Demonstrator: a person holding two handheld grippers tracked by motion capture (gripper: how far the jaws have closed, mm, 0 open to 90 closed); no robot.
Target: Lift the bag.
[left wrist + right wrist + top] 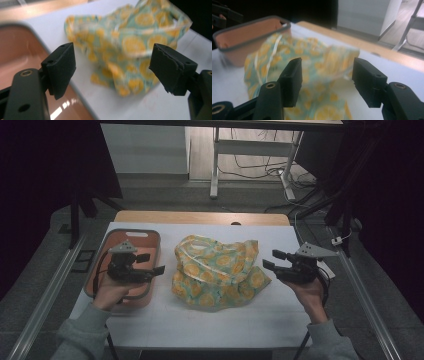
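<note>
My 2 grippers, left [159, 265] and right [268, 260], flank the crumpled cloth [217, 270], jaws released and empty, each aimed at its near edge, ready to grab. Bin [150, 236] waits left.

Crumpled lemon-printed teal cloth [217, 270] laid mid-table, white table [235, 320] beneath, brown grey-rimmed plastic tray [150, 240] set just left of it.

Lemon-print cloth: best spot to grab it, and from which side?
Take the lemon-print cloth at its outer edges, one per hand-held gripper. It lies crumpled in a loose heap on the white table, so the raised folds at the left and right ends probably give the jaws something to pinch. Come in level from each side; both sets of jaws stand open, nothing between them.
</note>
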